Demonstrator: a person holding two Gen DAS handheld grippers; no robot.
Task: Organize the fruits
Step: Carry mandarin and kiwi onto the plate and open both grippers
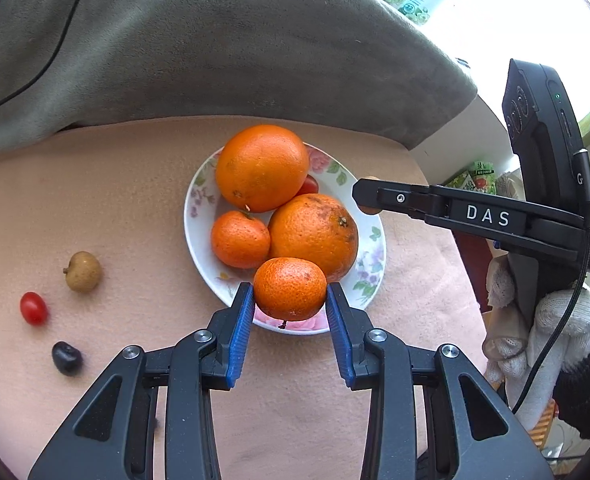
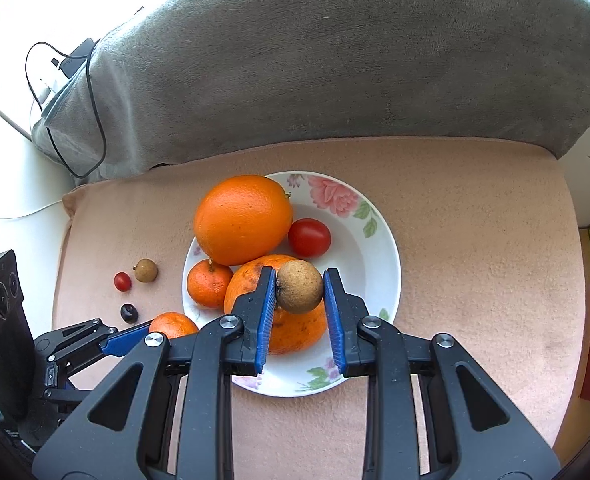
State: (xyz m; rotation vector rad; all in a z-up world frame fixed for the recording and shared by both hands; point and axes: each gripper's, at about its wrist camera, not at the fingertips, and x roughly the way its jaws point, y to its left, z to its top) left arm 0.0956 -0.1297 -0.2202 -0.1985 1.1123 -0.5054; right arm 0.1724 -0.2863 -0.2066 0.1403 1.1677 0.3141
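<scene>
My left gripper (image 1: pixel 290 294) is shut on a small mandarin (image 1: pixel 290 288), held over the near rim of a flowered white plate (image 1: pixel 199 216). On the plate lie two big oranges (image 1: pixel 261 167), another mandarin (image 1: pixel 240 239) and a red tomato (image 1: pixel 310 185). My right gripper (image 2: pixel 299 288) is shut on a brown longan (image 2: pixel 299 287) above the plate (image 2: pixel 375 264), over the lower orange (image 2: pixel 295 332). The right view also shows the left gripper (image 2: pixel 135 336) with its mandarin (image 2: pixel 172 325) at the plate's left edge.
On the pink cloth left of the plate lie a longan (image 1: pixel 82 271), a cherry tomato (image 1: pixel 33 308) and a dark fruit (image 1: pixel 66 357). A grey blanket (image 1: pixel 215 48) rises behind. A black cable (image 2: pixel 91 120) hangs at the left. A gloved hand (image 1: pixel 543 332) holds the right gripper (image 1: pixel 435 206).
</scene>
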